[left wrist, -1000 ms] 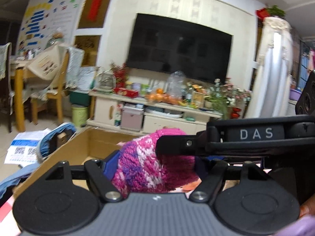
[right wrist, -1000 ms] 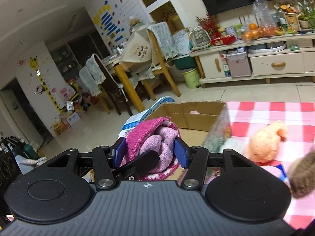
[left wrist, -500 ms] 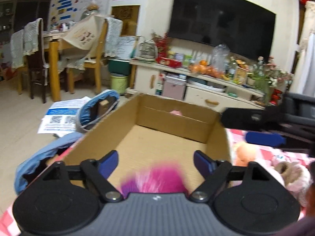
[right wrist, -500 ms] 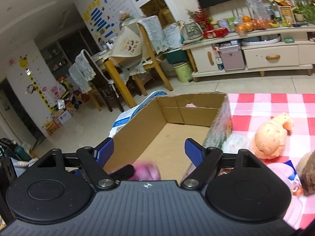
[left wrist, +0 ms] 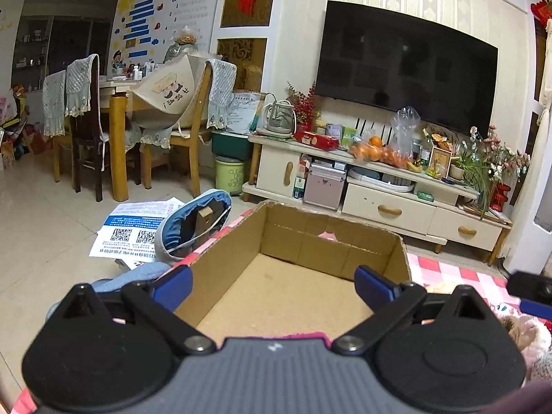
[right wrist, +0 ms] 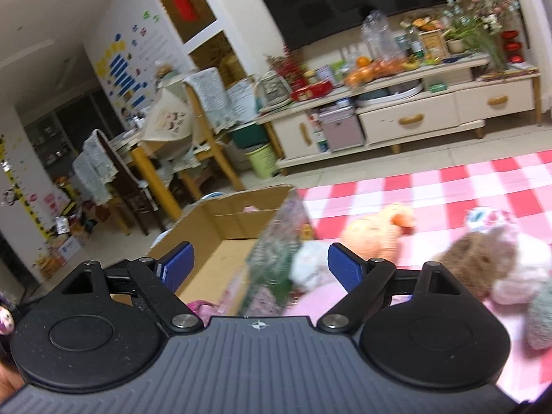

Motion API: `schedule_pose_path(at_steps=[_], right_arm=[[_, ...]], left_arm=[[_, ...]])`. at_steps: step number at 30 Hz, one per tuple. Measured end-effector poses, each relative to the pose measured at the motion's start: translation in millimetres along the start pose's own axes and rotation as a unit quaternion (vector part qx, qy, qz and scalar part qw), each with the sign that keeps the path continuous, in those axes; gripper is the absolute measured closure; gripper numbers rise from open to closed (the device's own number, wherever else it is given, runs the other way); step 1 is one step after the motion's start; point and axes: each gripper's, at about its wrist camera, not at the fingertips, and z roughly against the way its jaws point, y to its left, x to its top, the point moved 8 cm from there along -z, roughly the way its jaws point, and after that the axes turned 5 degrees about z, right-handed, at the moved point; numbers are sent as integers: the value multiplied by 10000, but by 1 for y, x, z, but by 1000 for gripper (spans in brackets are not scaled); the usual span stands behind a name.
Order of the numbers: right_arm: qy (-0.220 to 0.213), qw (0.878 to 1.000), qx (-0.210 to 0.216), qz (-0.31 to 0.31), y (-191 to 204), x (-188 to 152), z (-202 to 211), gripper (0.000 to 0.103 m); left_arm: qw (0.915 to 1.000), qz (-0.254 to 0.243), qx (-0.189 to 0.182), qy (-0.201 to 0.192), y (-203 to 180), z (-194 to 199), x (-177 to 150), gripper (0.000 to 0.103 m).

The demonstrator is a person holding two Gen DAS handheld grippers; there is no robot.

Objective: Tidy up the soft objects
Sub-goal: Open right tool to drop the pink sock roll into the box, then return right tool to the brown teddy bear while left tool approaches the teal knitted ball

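A dark television (left wrist: 407, 65) hangs above a cluttered cream cabinet (left wrist: 386, 207), with wooden chairs (left wrist: 193, 120) left.

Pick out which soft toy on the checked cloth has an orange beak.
The peach duck toy, just right of the cardboard box; the brown plush further right has none.

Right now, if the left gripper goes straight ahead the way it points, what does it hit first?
Probably the bare floor of the cardboard box: the left gripper, jaws open and empty, points slightly down into it. If it runs flatter, the box's far wall comes first; depth is unclear.
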Motion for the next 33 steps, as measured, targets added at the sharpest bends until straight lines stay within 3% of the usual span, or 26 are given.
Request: schedule_pose_path(at_steps=[13, 21, 33], right_arm=[[-446, 9956, -772, 271, -42, -14, 49, 0], [-963, 9889, -1113, 205, -77, -17, 63, 0], [-1208, 9794, -1609, 183, -100, -17, 77, 0]], left_arm=[[9998, -83, -60, -156, -8, 2, 7, 1], [9994, 213, -169, -196, -1, 5, 16, 1], [9977, 255, -617, -87, -20, 9, 15, 1]])
